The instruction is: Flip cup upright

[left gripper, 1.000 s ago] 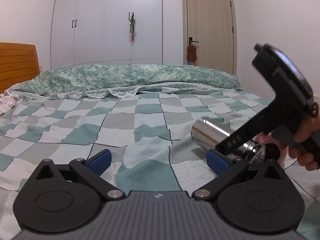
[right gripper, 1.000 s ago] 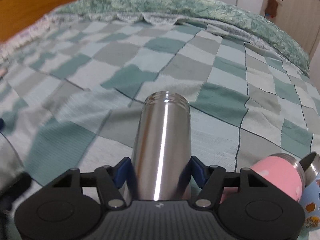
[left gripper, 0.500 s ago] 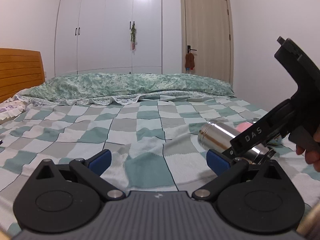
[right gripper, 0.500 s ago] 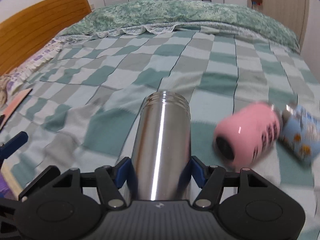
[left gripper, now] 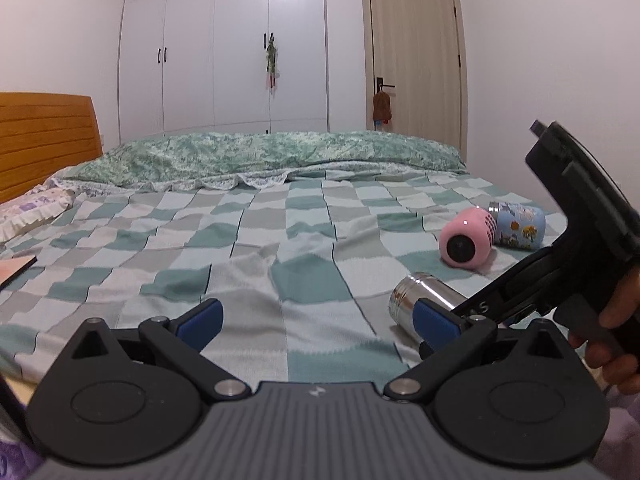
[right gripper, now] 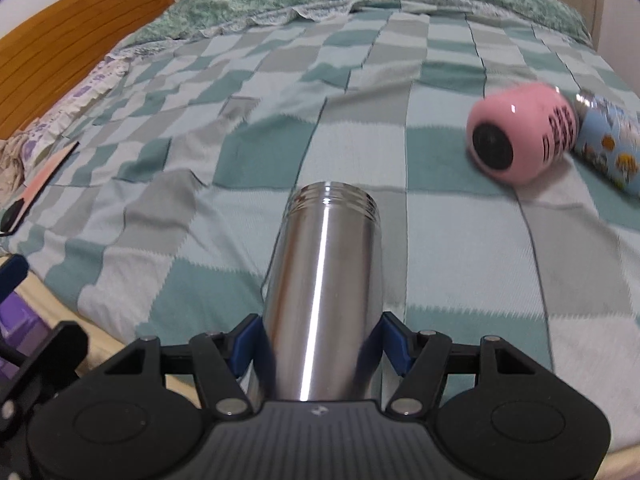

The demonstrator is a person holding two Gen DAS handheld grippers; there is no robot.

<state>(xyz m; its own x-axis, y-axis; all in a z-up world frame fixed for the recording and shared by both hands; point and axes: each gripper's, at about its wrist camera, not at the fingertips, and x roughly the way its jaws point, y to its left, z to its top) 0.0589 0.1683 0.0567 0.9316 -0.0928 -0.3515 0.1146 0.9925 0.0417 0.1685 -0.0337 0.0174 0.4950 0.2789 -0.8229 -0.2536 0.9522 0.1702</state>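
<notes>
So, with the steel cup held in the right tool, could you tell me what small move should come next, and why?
Probably rotate the right tool so the threaded mouth turns upward. The steel cup is clamped near its base and lies roughly level above the checked blanket, so it is not yet upright. The left tool is open and idle.

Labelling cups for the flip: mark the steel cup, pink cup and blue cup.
steel cup (right gripper: 320,280), right wrist view, side wall
pink cup (right gripper: 524,128), right wrist view, side wall
blue cup (left gripper: 520,227), left wrist view, printed side
</notes>
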